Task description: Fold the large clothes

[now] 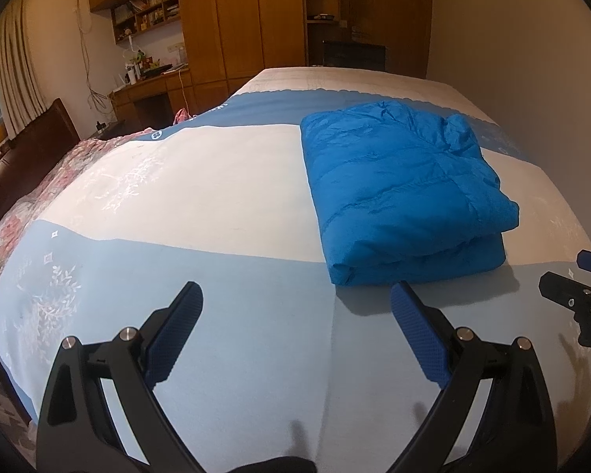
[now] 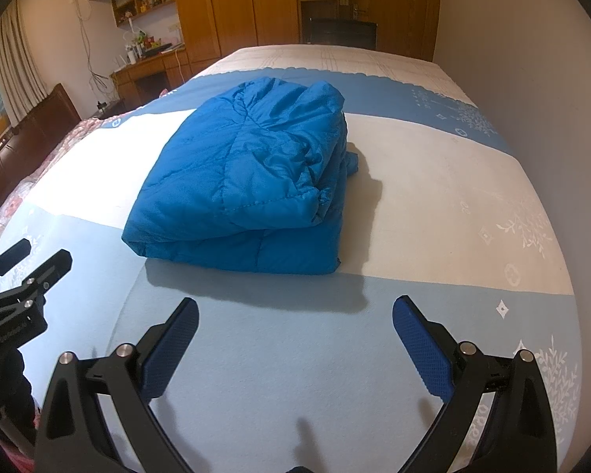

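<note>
A blue quilted jacket (image 1: pixel 402 193) lies folded into a thick rectangle on the bed; it also shows in the right wrist view (image 2: pixel 248 185). My left gripper (image 1: pixel 295 295) is open and empty, hovering above the bedspread just short of the jacket's near left corner. My right gripper (image 2: pixel 295 309) is open and empty, a little short of the jacket's near edge. The right gripper shows at the right edge of the left wrist view (image 1: pixel 575 287), and the left gripper at the left edge of the right wrist view (image 2: pixel 31 260).
The bed (image 1: pixel 216 181) has a blue and white bedspread. A pink floral quilt (image 1: pixel 27 205) hangs along its left side. A dark headboard (image 1: pixel 31 146), a wooden desk (image 1: pixel 153 90) and wardrobes (image 1: pixel 236 19) stand behind. A wall (image 2: pixel 532 59) runs along the right.
</note>
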Demonstrator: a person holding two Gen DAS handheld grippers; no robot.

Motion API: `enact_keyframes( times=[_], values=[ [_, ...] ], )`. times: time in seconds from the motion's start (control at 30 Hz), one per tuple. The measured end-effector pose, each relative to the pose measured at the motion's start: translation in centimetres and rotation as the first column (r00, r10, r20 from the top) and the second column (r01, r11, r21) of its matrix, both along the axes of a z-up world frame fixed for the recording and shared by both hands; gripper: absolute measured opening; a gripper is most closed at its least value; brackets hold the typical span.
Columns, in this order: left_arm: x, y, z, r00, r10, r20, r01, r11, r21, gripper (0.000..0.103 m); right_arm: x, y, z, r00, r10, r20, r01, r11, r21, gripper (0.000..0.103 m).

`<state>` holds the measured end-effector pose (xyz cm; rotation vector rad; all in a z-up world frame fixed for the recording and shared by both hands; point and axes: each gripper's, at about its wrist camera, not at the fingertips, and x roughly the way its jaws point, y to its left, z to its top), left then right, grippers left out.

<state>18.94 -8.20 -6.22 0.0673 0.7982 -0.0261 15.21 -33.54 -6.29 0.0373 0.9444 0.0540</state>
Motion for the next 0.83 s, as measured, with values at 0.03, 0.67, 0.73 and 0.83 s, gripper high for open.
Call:
enact_keyframes(
  times=[0.03,0.67,0.73,0.83],
  values=[
    [0.01,0.0,-0.01,1.0,0.0,-0.001,0.0,1.0,-0.001,0.095,0.0,0.0,-0.03,1.0,0.0,0.0,0.0,1.0,0.001,0.099],
    [0.08,0.34,-0.1,1.0,-0.003,-0.012,0.003,1.0,-0.011,0.095,0.29,-0.07,-0.3,1.0,-0.005,-0.009,0.005,1.0,-0.001,0.099],
    [0.09,0.33,-0.11,1.0,-0.003,-0.014,0.003,1.0,-0.011,0.095,0.39,-0.13,-0.34,1.0,-0.006,-0.011,0.006,1.0,-0.001,0.099],
    [0.21,0.27,-0.12,1.0,-0.006,-0.015,0.005,1.0,-0.007,0.095,0.47,-0.12,-0.44,1.0,-0.005,-0.012,0.005,1.0,-0.003,0.099]
  ],
)
